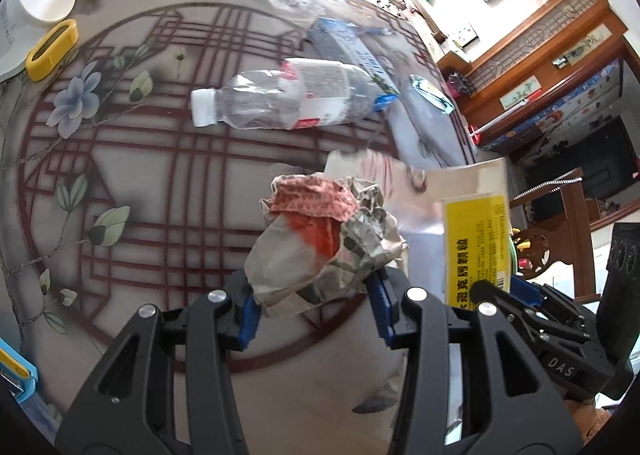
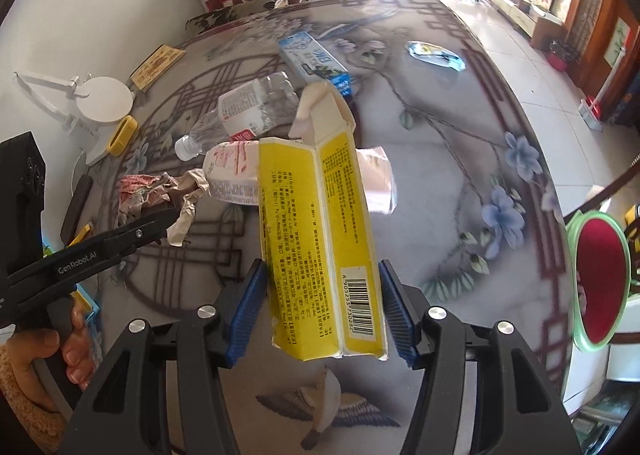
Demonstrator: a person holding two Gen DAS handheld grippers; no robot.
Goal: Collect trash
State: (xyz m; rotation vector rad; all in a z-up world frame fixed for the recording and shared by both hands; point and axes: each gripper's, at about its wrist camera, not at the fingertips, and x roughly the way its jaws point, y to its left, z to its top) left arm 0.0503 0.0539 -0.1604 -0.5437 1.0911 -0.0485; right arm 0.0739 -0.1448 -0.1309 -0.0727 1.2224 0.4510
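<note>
My left gripper point(image 1: 314, 291) is shut on a crumpled red-and-brown paper wrapper point(image 1: 320, 239), lifted above the patterned table point(image 1: 160, 183). The right wrist view shows that wrapper point(image 2: 148, 195) at the left, in the left gripper point(image 2: 166, 221). My right gripper point(image 2: 324, 305) is shut on a tall yellow printed box point(image 2: 316, 223) with its top flap torn open, also clear of the table. On the table lie a clear plastic bottle point(image 2: 244, 111), a blue-and-white carton point(image 2: 316, 59), a white-and-pink pouch point(image 2: 234, 171) and a blue foil wrapper point(image 2: 436, 53).
A white lamp base point(image 2: 105, 99), a yellow holder point(image 2: 122, 135) and a small book point(image 2: 158, 63) sit at the table's far left. A green-rimmed bin with a red liner point(image 2: 600, 283) stands past the table's right edge. Wooden chairs stand behind the table.
</note>
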